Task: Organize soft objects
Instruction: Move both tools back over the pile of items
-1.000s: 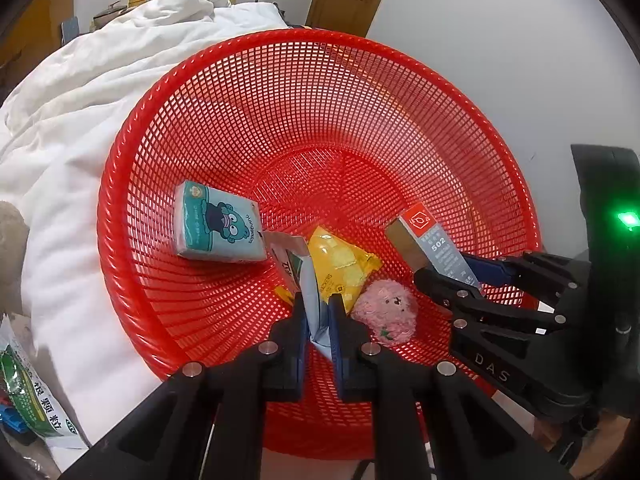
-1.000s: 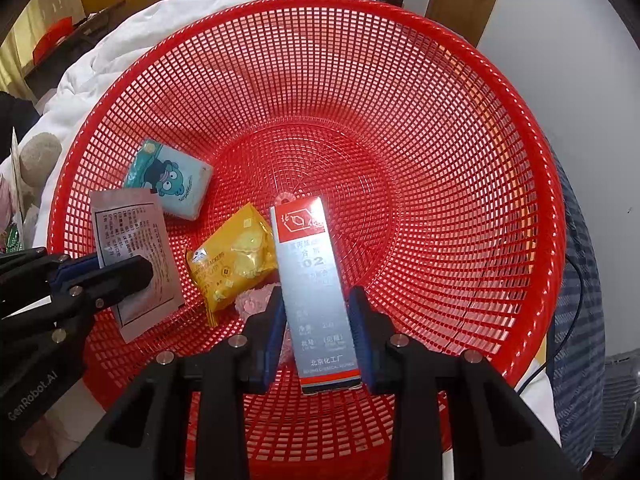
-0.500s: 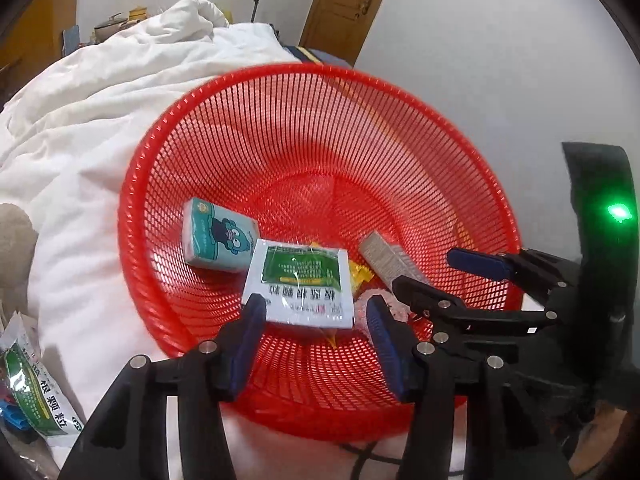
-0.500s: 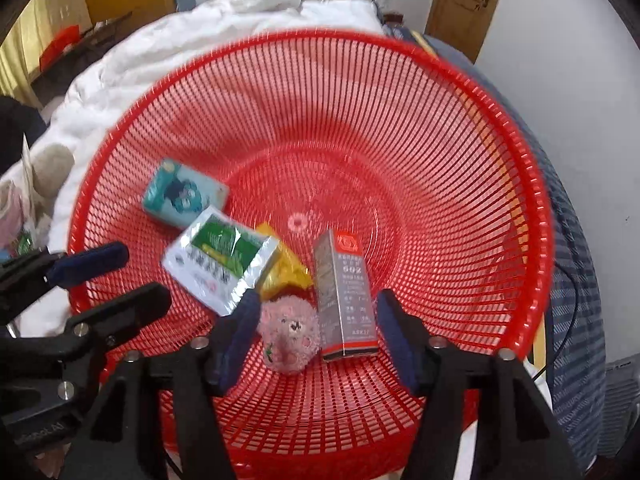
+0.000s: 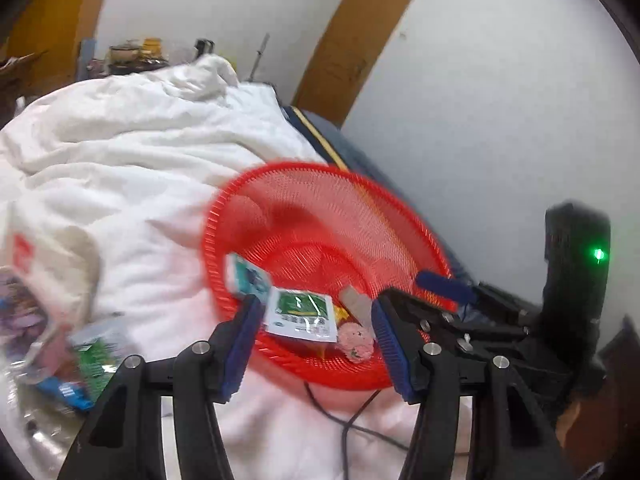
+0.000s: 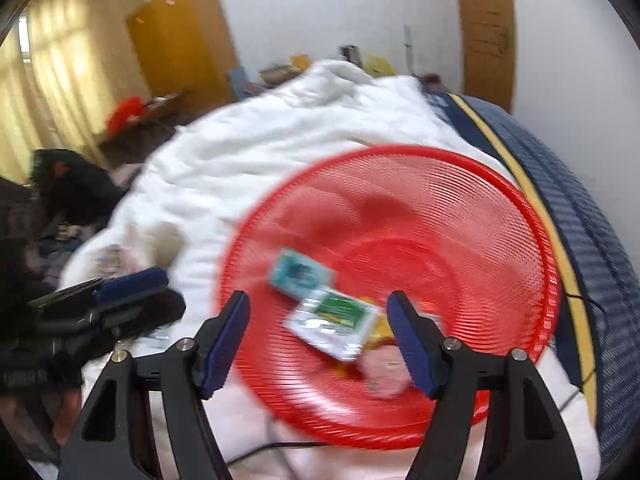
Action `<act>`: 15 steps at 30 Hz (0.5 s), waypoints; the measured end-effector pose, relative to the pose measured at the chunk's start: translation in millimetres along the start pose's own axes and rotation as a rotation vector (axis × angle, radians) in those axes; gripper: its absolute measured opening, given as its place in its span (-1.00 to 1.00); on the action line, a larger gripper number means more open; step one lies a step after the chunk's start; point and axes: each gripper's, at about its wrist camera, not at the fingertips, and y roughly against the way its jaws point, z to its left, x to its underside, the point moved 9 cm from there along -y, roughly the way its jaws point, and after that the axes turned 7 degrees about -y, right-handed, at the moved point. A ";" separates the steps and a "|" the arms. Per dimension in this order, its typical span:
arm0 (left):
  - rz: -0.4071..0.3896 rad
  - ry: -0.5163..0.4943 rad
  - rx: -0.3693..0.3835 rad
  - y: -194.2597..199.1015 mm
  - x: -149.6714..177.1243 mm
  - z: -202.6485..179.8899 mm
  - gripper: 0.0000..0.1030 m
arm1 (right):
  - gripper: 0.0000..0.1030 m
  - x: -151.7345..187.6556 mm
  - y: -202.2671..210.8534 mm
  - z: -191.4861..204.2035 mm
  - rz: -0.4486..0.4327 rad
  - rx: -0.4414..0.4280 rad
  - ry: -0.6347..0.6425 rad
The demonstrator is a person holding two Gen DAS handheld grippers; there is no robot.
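Basket: a round red mesh basket (image 5: 320, 208) sits on a bed under a white duvet (image 5: 140, 152), close to the bed's wall-side edge, where a navy mattress edge with a yellow stripe (image 6: 560, 240) shows.
Contents: all lie in the basket's near part, crowded together.
Teal pack: a small soft pack (image 5: 248, 278) with a dark cartoon figure, nearest the basket's duvet-side rim; its writing is too blurred to read.
Sachet: a flat white sachet (image 5: 302, 312) with a green panel, just beside the teal pack and overlapping a yellow packet (image 6: 378, 330); the print cannot be read.
Plush: a small pink plush (image 5: 356, 340) at the basket's near rim, beside the sachet.
Box: a grey box (image 5: 358, 306) lying tilted behind the plush; no label can be made out.
Bed clutter: blurred bags and packets (image 5: 92, 356) lie on the duvet at the bed's near edge, well apart from the basket; one bears red marks that cannot be read.
Cable: a dark cable (image 5: 352, 428) runs over the duvet below the basket.
Left tool: the left tool (image 5: 316, 344) hangs above the basket's near rim, jaws wide and opening, nothing between its blue pads.
Right tool: the right tool (image 6: 320, 340) is likewise above the near rim, jaws wide and opening, empty; the things seen between its fingers lie below in the basket.
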 end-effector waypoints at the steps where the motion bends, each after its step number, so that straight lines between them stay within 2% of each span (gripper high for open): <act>1: -0.022 0.015 0.003 13.7 -1.7 7.0 0.27 | 0.39 -0.2 4.1 14.9 0.001 -0.039 0.011; 6: -0.117 0.077 -0.067 80.5 7.7 52.1 0.29 | 0.42 10.4 9.0 84.2 0.067 -0.208 0.056; 11: -0.212 0.154 -0.161 146.7 40.4 110.0 0.37 | 0.43 11.5 5.6 137.7 0.130 -0.208 0.137; 12: -0.234 0.197 -0.189 161.2 49.9 126.5 0.39 | 0.43 10.6 4.6 145.4 0.141 -0.212 0.147; 15: -0.257 0.319 -0.201 180.0 70.9 159.9 0.40 | 0.48 9.8 -12.0 169.6 0.178 -0.203 0.179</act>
